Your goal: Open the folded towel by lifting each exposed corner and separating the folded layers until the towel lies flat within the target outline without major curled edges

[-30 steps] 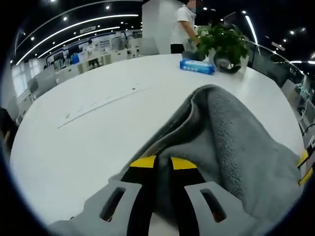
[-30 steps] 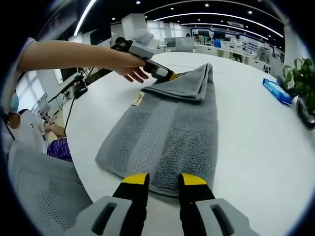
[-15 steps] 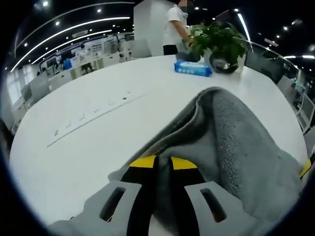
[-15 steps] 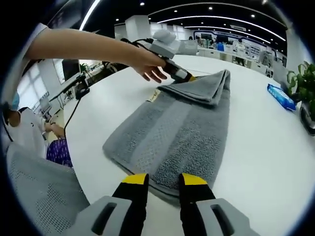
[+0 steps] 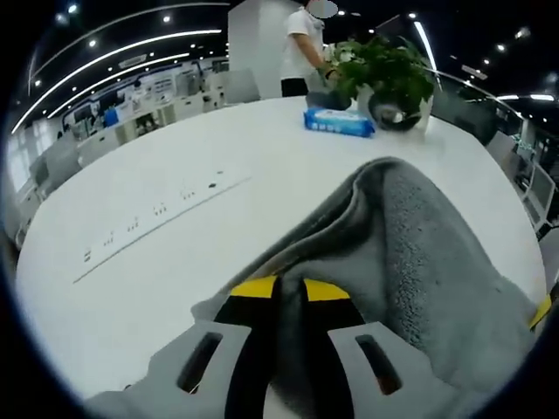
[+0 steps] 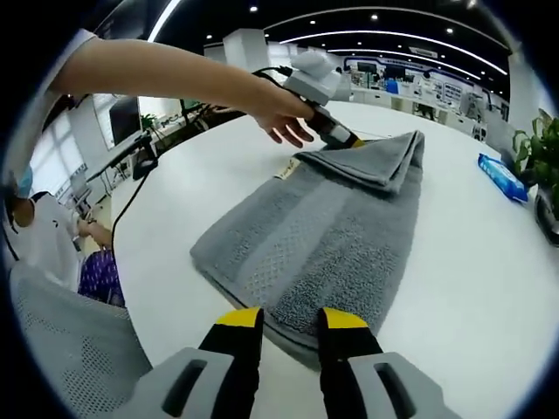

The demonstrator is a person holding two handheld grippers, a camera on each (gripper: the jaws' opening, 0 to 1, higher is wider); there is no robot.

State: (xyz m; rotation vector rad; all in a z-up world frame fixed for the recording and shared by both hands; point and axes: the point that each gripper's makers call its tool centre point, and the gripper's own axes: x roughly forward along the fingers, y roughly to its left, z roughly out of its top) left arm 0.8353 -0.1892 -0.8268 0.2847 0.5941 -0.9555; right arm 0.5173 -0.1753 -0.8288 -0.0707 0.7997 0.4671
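A grey towel (image 6: 323, 236) lies lengthwise on the white table (image 6: 472, 262), its far end folded back into a raised flap. My left gripper (image 6: 349, 140), held by a person's hand (image 6: 288, 118), pinches that flap's corner. In the left gripper view the left gripper (image 5: 291, 292) is shut on the towel (image 5: 410, 253), which rises in a hump to the right. My right gripper (image 6: 291, 321) grips the towel's near edge, with the thick hem between its jaws. Its yellow tip (image 5: 541, 310) peeks in at the towel's other end.
A potted plant (image 5: 389, 74) and a blue pack (image 5: 339, 122) stand at the table's far side, where a person (image 5: 301, 52) stands. A socket strip (image 5: 157, 227) runs across the table. A grey mesh chair (image 6: 70, 349) is beside the table.
The left gripper has carried the folded flap further to the right across the right gripper view. The right gripper has kept its hold on the near edge.
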